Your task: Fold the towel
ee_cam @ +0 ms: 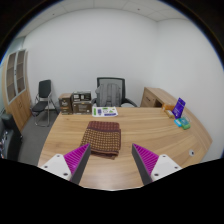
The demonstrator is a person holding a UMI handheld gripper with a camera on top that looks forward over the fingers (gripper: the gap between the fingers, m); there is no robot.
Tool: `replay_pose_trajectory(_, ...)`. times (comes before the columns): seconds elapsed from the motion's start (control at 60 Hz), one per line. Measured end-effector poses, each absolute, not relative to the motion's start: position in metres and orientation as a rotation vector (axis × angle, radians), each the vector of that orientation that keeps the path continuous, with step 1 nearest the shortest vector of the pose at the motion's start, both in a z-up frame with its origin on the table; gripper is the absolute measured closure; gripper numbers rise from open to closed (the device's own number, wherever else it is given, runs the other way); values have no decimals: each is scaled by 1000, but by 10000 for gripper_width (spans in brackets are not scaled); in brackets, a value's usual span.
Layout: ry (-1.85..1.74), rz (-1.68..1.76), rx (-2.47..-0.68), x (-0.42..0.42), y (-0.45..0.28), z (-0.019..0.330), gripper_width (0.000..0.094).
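A brown checked towel [102,138] lies folded in a rectangle on the wooden desk [150,130], just ahead of my fingers and a little to the left of the gap's middle. My gripper [112,160] is open and empty, held above the desk's near part. Its two fingers with magenta pads [76,158] stand wide apart, with bare wood between them. The towel's near edge lies just beyond the fingertips.
A black office chair [110,92] stands behind the desk, with papers [104,111] at the far edge. A purple item and a teal object [181,118] sit at the desk's right. A second chair [42,100] and low cabinets [76,102] stand by the back wall.
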State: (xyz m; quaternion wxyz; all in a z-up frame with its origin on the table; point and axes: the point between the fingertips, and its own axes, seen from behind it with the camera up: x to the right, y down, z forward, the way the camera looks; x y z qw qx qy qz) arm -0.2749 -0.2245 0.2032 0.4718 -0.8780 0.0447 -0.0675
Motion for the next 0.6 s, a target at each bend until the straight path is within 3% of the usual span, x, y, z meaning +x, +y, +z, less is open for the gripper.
replay_pose_trajectory(0.267, 87, -234, -2132, -301, -334, 246, 74)
replay_pose_trajectory(0.6, 69, -222, -2094, -327, -383, 276, 75)
